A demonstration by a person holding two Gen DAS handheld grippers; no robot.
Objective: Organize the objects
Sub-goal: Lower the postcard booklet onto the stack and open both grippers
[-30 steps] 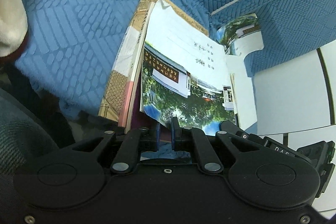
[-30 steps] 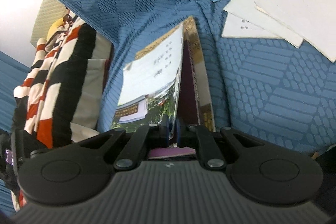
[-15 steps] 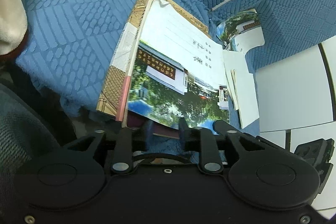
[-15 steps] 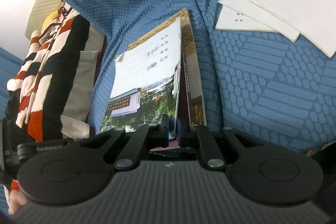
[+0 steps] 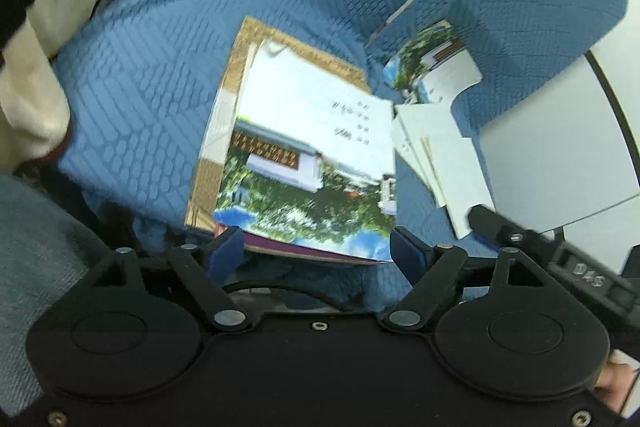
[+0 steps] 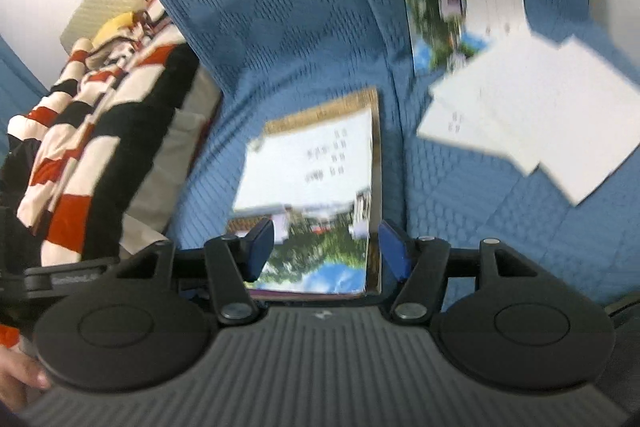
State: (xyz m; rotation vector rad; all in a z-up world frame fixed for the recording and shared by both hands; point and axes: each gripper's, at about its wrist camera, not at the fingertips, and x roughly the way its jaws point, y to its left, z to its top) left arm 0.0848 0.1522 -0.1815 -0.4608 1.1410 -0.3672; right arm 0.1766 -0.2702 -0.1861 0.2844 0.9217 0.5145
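- A striped blanket (image 6: 100, 147), red, black and cream, lay bunched well to the left of the right gripper (image 6: 326, 247), against the sofa (image 6: 280, 27) back; a strip of bare blue seat separated it from the books.
- The sofa cover was blue woven cloth with raised diamond and brick patterns; open seat lay ahead of both grippers, left of the stack.
- The book stack (image 5: 304, 155) lay flat on the seat just ahead of the left gripper (image 5: 316, 251): a glossy photo-cover booklet on top, a gold-bordered book under it, a purple edge showing at the near side.
- The left gripper's jaws had just been opening and stood wide apart, its blue pads (image 5: 226, 251) on either side of the stack's near edge, not pressing on it.
- The right gripper's jaws had also just been opening and stood apart, above the stack's near edge, gripping nothing.
- To the right of the stack, past a seam in the cushions, loose white sheets (image 6: 528, 123) overlapped, square-cornered and matte, beside another photo booklet (image 6: 444, 15).
- At the far right of the left view, a pale smooth floor (image 5: 552, 147) began beyond the sofa's edge.
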